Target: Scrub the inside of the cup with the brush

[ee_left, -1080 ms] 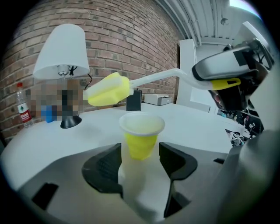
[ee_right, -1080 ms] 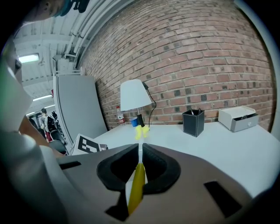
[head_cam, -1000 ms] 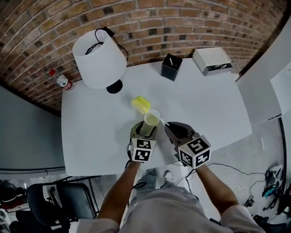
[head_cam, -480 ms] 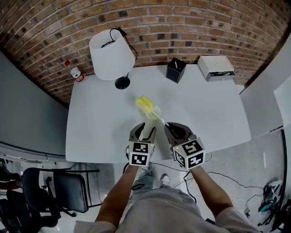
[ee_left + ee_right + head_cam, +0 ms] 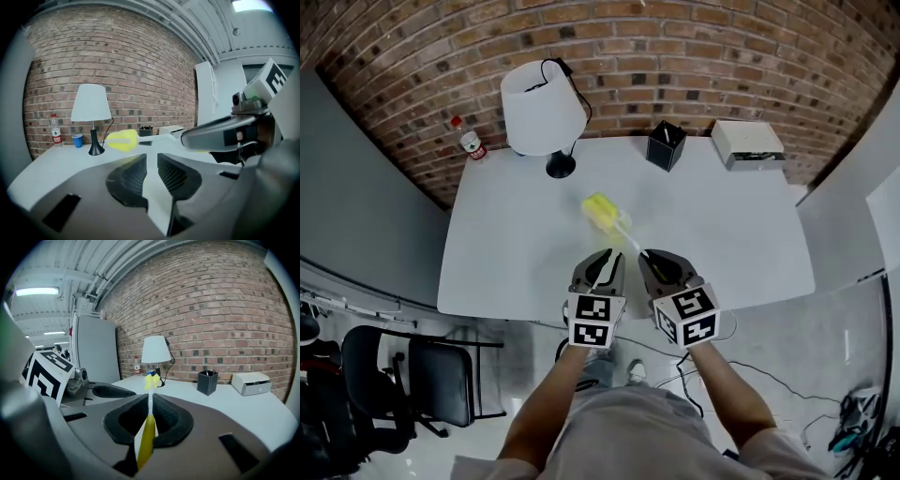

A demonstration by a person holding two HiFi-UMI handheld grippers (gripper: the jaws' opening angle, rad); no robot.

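My right gripper [image 5: 652,258] [image 5: 150,416] is shut on the yellow end of the brush handle [image 5: 146,437]. The thin white neck runs forward to the yellow brush head [image 5: 600,214] [image 5: 122,139], which hangs over the white table [image 5: 722,234]. A pale see-through cup [image 5: 622,223] seems to stand on the table under the brush's neck, apart from both grippers. My left gripper [image 5: 600,262] [image 5: 151,164] is beside the right one, raised above the table. Its jaws have just been closing and now leave a narrow gap with nothing between them.
At the table's far edge stand a white lamp [image 5: 542,108], a black pen holder [image 5: 666,145] and a white box [image 5: 748,141]. A plastic bottle [image 5: 469,139] and a small blue cup [image 5: 77,140] stand at the far left corner. A black chair [image 5: 403,384] stands at the lower left.
The left gripper had the cup between wide jaws. It has since drawn back and up, its jaws have narrowed, and the cup stays on the table. The right gripper keeps the brush.
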